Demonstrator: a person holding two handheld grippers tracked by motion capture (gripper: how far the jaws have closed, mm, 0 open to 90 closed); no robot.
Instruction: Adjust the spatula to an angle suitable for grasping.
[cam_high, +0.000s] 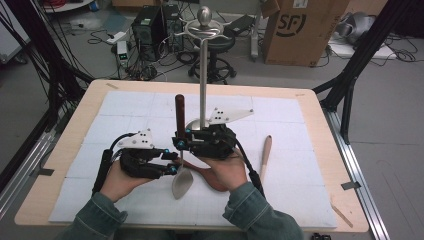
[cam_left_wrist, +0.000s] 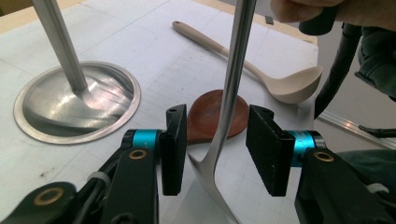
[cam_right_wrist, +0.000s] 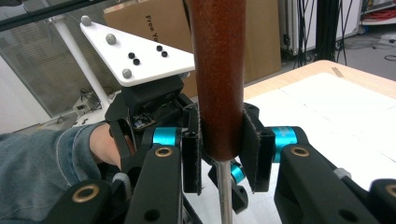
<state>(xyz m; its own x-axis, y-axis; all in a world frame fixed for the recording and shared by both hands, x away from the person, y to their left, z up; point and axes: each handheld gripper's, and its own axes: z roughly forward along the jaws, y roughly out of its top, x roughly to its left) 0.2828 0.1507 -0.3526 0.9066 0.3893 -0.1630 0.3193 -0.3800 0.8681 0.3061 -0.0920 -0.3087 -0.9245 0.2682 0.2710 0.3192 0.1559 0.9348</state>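
Right claw (cam_right_wrist: 219, 154) pinches ladle handle (cam_right_wrist: 217, 70) upright, frame centre. Left claw (cam_left_wrist: 217, 154) spread around steel shaft (cam_left_wrist: 233, 84), untouching. Rack (cam_high: 202, 75) hanging not yet done.

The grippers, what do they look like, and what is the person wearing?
Both the left gripper and the right gripper are black, with shiny blue rings by the flat black fingers and brass-coloured rivets. Each carries a pale three-cornered plate on top with small dots, and a black cable trails behind. The person wears grey-green sleeves.
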